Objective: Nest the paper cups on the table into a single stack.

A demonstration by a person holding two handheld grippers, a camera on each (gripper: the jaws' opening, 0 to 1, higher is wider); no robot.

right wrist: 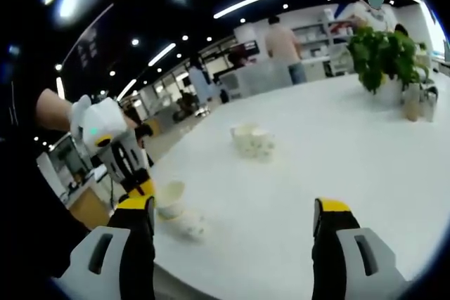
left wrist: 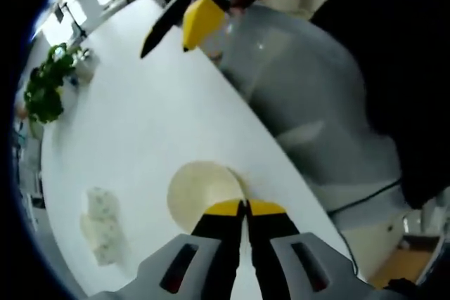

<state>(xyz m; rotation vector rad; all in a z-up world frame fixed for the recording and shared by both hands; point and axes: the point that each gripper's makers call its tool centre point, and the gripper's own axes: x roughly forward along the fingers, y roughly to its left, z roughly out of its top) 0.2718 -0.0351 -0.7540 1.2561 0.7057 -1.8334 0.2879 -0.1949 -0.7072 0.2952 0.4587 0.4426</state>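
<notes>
Paper cup [left wrist: 202,193] upright, mouth upward

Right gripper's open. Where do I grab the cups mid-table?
Pinch the cups across their side walls, under the rims, straight ahead with the right gripper, whose jaws stand wide open facing them. Their exact pose is blurred. The left gripper holds another cup.

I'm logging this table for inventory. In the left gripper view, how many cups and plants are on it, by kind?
Paper cups: 3, one plain, apparently two patterned
Potted plant: 1
Total: 4
</notes>
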